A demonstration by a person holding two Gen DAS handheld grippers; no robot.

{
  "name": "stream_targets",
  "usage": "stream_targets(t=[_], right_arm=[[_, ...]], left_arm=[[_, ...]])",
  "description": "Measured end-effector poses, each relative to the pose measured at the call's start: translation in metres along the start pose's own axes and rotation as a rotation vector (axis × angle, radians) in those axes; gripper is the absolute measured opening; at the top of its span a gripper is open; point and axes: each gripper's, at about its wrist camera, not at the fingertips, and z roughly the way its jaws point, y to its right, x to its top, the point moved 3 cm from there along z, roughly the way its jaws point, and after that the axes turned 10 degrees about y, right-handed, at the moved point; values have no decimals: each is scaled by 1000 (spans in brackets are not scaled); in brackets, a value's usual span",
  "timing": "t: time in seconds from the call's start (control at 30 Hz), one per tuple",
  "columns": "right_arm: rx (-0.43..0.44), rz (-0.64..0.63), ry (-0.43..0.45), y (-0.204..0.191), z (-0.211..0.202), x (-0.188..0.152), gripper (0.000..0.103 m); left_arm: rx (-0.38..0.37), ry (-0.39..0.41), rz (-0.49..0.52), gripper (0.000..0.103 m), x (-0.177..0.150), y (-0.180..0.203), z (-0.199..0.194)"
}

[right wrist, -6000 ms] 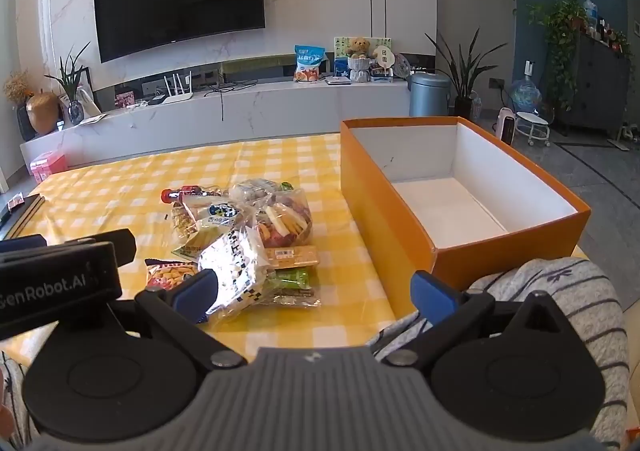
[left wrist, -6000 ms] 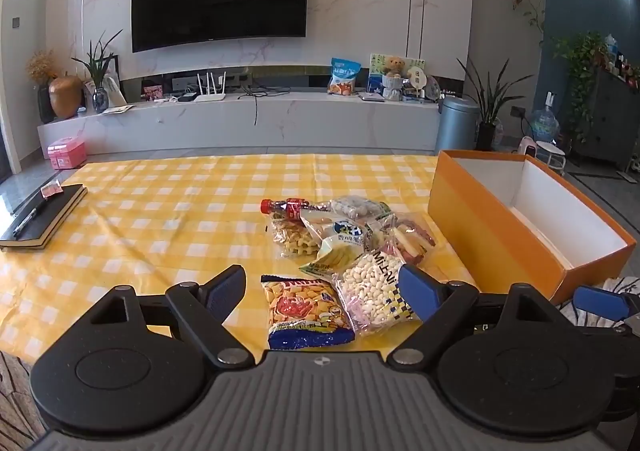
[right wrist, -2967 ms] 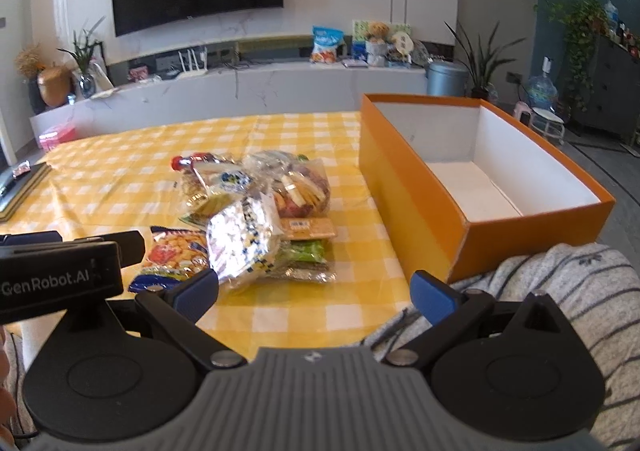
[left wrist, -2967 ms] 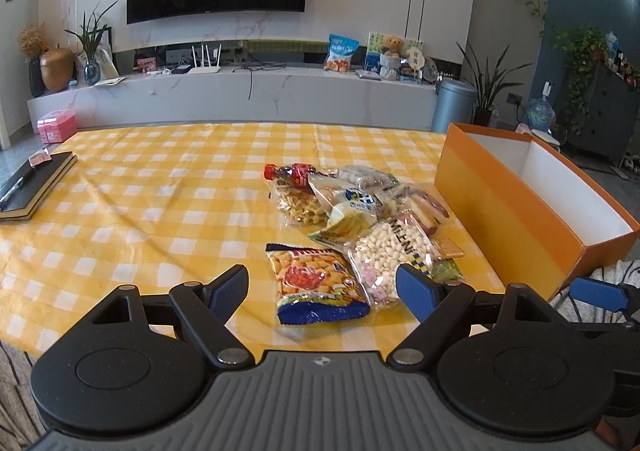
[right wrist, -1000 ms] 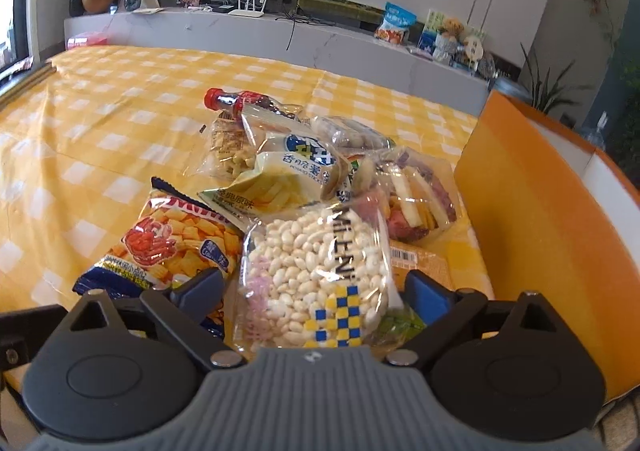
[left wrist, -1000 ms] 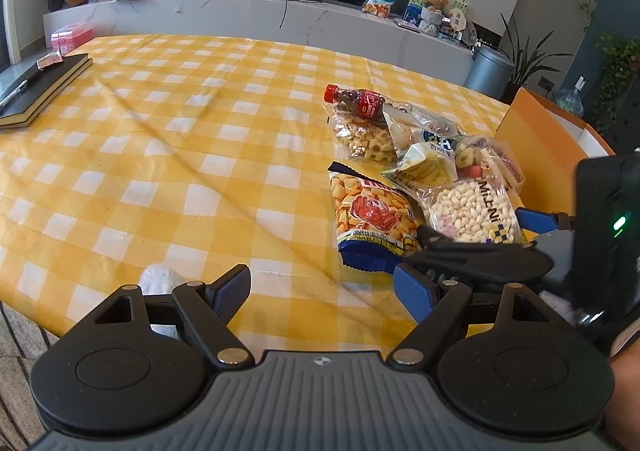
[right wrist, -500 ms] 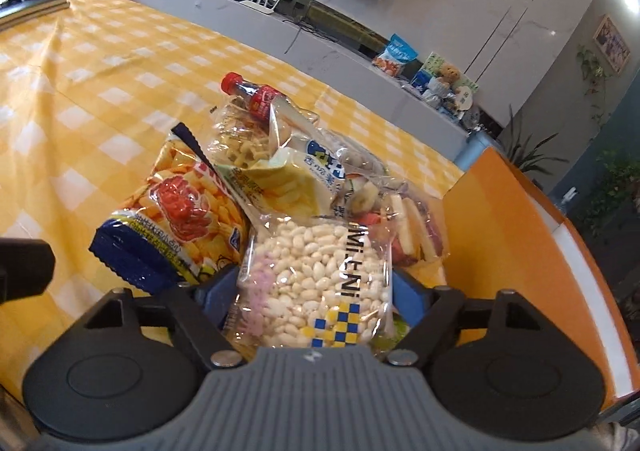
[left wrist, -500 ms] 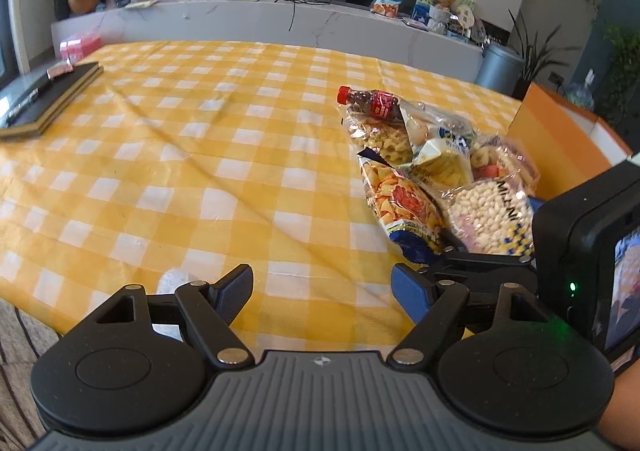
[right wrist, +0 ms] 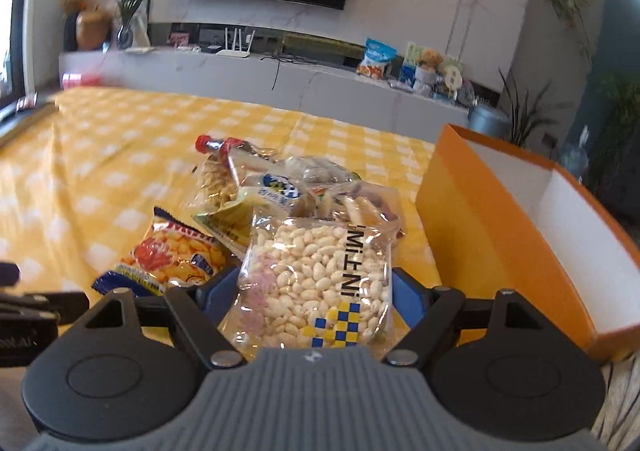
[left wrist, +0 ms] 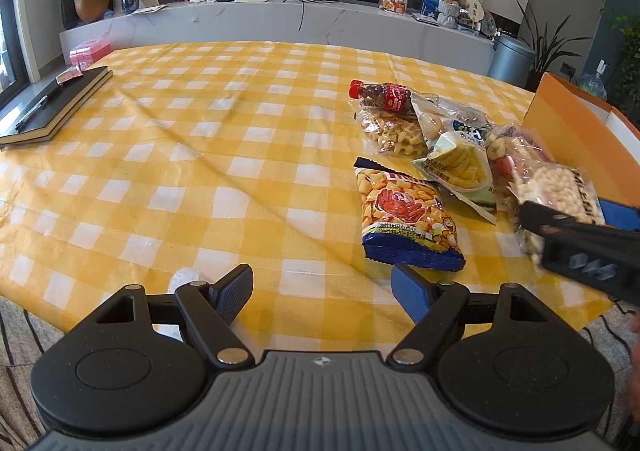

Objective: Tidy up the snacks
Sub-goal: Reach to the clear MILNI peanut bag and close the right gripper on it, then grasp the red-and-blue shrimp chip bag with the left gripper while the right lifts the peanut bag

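A heap of snack packets lies on the yellow checked tablecloth (left wrist: 200, 155), left of an open orange box (right wrist: 500, 219). My right gripper (right wrist: 314, 295) is shut on a clear bag of white puffs (right wrist: 316, 275), its blue pads pressing both sides, and the bag hangs slightly above the heap. The left wrist view shows that bag of white puffs (left wrist: 560, 187) at the far right, with the right gripper's fingers (left wrist: 536, 213) around it. My left gripper (left wrist: 322, 291) stands open over the table's near edge, nothing between its pads, just short of an orange-and-blue crab chip bag (left wrist: 400, 211).
A small cola bottle (left wrist: 380, 93), a clear bag of twisted crackers (left wrist: 394, 131) and a pale green bag of sticks (left wrist: 460, 167) stay in the heap. A dark notebook with a pen (left wrist: 52, 107) lies at the far left. A striped sleeve (right wrist: 616, 391) shows below the box.
The right gripper closed on the bag of white puffs and raised it a little, its view tilting up toward the room. The left gripper stayed where it was.
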Motion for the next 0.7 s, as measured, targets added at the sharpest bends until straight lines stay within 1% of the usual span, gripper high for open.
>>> stream_targets(t=[0.07, 0.13, 0.2, 0.3, 0.47, 0.57, 0.7], right_arm=[[45, 98, -41, 12, -1, 0, 78], [114, 194, -100, 19, 0, -4, 78], [150, 240, -142, 21, 1, -10, 78], [127, 247, -187, 23, 6, -19, 79], [85, 317, -269, 41, 19, -38, 79], [72, 292, -286, 39, 22, -41, 81], [58, 279, -310, 37, 31, -41, 82]], left_arm=[[8, 1, 3, 92, 0, 0, 1], [16, 1, 6, 92, 1, 1, 1], [18, 11, 20, 92, 0, 4, 1], [31, 18, 51, 92, 0, 9, 2], [50, 33, 77, 92, 4, 14, 3], [47, 36, 64, 92, 8, 15, 3], [20, 47, 70, 92, 8, 17, 1]])
